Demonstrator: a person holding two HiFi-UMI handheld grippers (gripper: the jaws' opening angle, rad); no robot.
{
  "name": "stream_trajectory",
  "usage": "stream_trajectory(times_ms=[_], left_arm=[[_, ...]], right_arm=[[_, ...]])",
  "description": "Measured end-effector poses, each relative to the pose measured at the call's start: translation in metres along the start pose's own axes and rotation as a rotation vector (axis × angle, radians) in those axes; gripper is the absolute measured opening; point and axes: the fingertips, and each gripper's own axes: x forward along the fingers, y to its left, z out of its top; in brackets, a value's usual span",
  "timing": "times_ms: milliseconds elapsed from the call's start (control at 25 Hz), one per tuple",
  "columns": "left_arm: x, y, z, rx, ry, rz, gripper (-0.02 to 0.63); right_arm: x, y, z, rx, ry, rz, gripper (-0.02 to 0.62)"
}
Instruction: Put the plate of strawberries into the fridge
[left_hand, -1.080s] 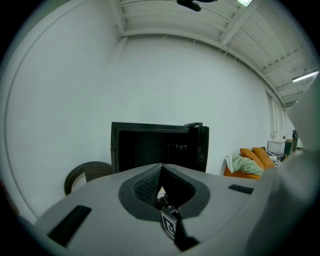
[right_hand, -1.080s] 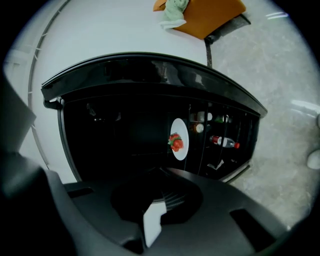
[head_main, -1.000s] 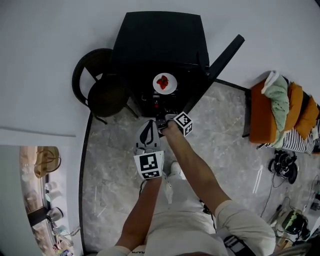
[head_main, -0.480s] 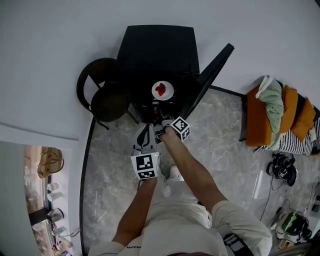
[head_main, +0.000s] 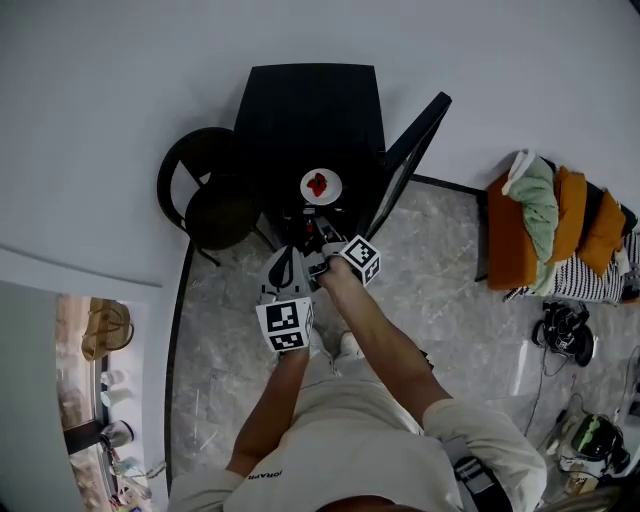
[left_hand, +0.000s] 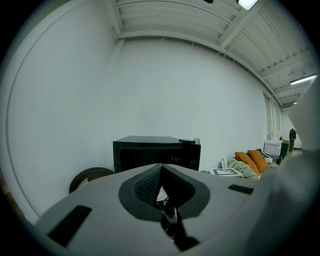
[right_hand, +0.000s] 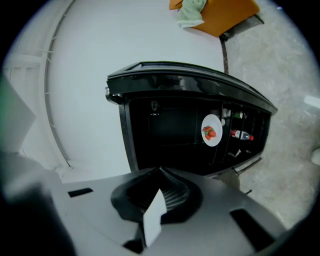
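Head view | arms outstretched — left tongs (head_main: 290, 255), right tongs (head_main: 318, 252) closed | facing fridge (head_main: 310, 110)

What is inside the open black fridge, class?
A white plate of strawberries sits on a shelf, with bottles near it. The rest of the fridge interior is too dark to make out.

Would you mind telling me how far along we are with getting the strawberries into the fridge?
Done: the plate of strawberries sits inside the fridge. In hand: nothing; left gripper and right gripper are shut, empty. Left: the door stands open, probably to be closed.
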Motion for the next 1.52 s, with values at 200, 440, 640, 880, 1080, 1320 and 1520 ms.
stream_trajectory(times_ms=[200, 440, 640, 880, 1080, 1320, 1520], left_arm=[[-0.004, 0.004, 0.022, 0.001, -0.024, -0.010, 0.003], [-0.011, 0.002, 0.042, -0.003, -0.055, -0.019, 0.003], [-0.014, 0.010, 0.056, -0.007, -0.080, -0.015, 0.003], [-0.017, 0.004, 0.072, 0.017, -0.117, -0.036, 0.003], [-0.016, 0.001, 0.085, 0.025, -0.138, -0.045, 0.003], [-0.014, -0.002, 0.087, 0.036, -0.151, -0.058, 0.003], [-0.014, -0.004, 0.082, 0.040, -0.149, -0.059, 0.003]], right_arm=[[-0.009, 0.028, -0.002, 0.024, -0.032, 0.031, 0.012], [-0.028, 0.062, -0.001, -0.014, -0.027, 0.061, 0.012], [-0.037, 0.085, -0.002, -0.029, -0.028, 0.090, 0.012], [-0.047, 0.114, -0.006, -0.044, -0.023, 0.132, 0.011], [-0.056, 0.134, -0.001, -0.059, -0.024, 0.156, 0.012], [-0.066, 0.140, -0.001, -0.071, -0.029, 0.168, 0.011], [-0.071, 0.152, -0.003, -0.248, -0.004, 0.183, 0.011]])
